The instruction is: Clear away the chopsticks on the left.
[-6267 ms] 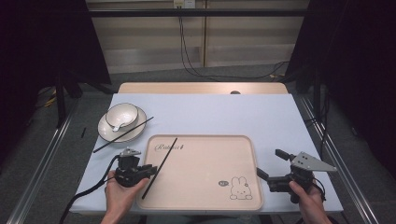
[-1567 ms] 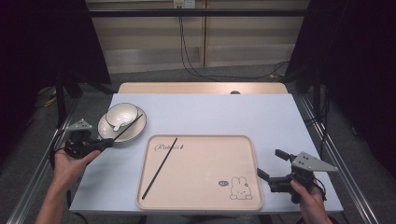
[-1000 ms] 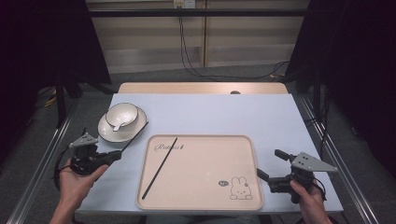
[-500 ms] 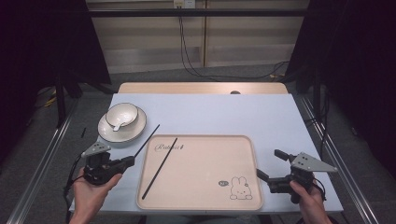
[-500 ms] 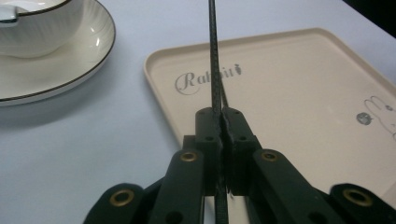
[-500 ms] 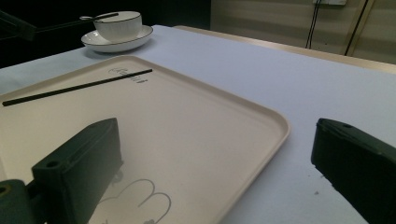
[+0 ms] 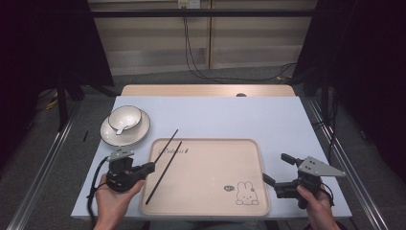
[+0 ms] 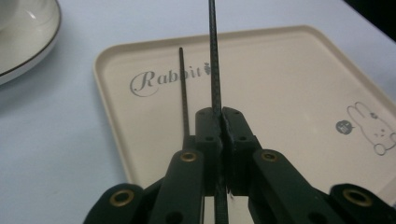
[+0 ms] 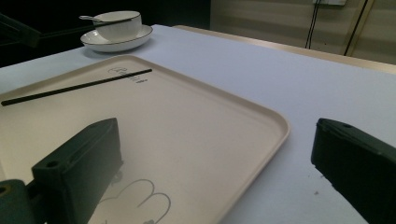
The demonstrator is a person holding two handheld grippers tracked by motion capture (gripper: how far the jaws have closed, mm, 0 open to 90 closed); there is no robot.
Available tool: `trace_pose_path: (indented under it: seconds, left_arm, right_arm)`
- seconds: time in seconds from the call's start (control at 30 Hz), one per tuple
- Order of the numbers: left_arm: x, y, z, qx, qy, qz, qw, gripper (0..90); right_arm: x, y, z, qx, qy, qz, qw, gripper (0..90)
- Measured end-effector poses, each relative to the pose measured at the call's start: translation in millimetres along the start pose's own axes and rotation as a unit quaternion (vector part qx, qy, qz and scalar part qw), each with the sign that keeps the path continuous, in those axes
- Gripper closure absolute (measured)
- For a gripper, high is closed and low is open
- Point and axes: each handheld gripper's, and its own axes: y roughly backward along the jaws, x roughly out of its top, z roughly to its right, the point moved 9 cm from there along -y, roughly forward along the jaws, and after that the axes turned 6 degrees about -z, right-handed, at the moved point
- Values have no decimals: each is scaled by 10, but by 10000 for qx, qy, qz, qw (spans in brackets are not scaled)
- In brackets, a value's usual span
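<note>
the high view looks forward and down on the whole surface (image 7: 268,120) from above the person's side. the left gripper view sits low and very near, facing along the tray (image 8: 299,84). the right gripper view looks low across the same tray (image 9: 196,121) toward the bowl (image 9: 117,22). all three share the tray.

One chopstick (image 7: 163,173) on the tray (image 7: 210,203), bowl (image 7: 124,118) on a plate (image 7: 111,137) behind-left.

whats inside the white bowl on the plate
A pale spoon rests in the gold-rimmed white ceramic bowl, handle over its rim. The bowl sits on a white plate. Anything beneath the spoon is hidden.
</note>
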Motion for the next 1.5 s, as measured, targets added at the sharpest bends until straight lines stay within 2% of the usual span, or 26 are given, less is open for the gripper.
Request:
trace_pose_path:
  seconds: [0.07, 0.17, 0.2, 0.27, 0.37, 0.43, 0.57, 0.67, 0.87, 0.93, 1.07, 1.13, 1.23, 1.37, 1.5]
  left_arm:
    - [-3, -116, 59, -86, 81, -47, 9999, 862]
    - [-42, -228, 108, -90, 51, -196, 9998, 862]
    - [-61, -267, 112, -57, 119, -200, 9997, 863]
    - [-119, -312, 97, -83, 165, -318, 9993, 862]
    - [-190, -372, 27, 16, 291, -423, 9987, 862]
    - [-212, -397, 17, -18, 314, -479, 9984, 862]
    - [-264, -494, 94, -57, 192, -665, 9976, 862]
    - [-294, -547, 118, 1, 100, -781, 9969, 862]
    - [-339, -641, 133, 37, 131, -902, 9958, 861]
    - [-358, -671, 141, 32, 84, -956, 9954, 859]
    - [-354, -680, 139, 47, 69, -912, 9958, 852]
    - [-355, -678, 157, -18, 65, -895, 9960, 798]
    - [-360, -673, 170, 44, -67, -910, 9958, 776]
    - [-346, -673, 182, -150, -78, -802, 9966, 743]
    - [-305, -623, 219, -339, -225, -605, 9973, 707]
  right_arm:
    - [-1, 6, 6, -4, -4, 2, 10000, 13]
    - [1, 10, 2, 1, 14, 18, 10000, 14]
    - [0, 11, -1, 19, 20, 16, 10000, 13]
    - [-1, 9, 2, 5, 22, 13, 10000, 13]
    - [-3, 4, -3, 28, 9, -10, 10000, 14]
    - [0, 3, -7, 20, 2, 2, 10000, 14]
    - [-3, 3, 4, 15, -2, -12, 10000, 14]
    - [-3, 5, -2, 24, 21, -6, 10000, 14]
    - [-4, 4, -6, 18, -8, -6, 10000, 14]
    - [-9, 3, -5, 21, -3, -30, 10000, 14]
    - [-5, -5, -3, 17, 22, -17, 10000, 13]
    - [-6, -6, -5, 31, 22, -21, 10000, 13]
    - [-13, -12, -9, 32, 23, -44, 10000, 13]
    - [-13, -7, -7, 46, 26, -44, 10000, 14]
    - [-8, -5, -4, 41, 19, -27, 10000, 13]
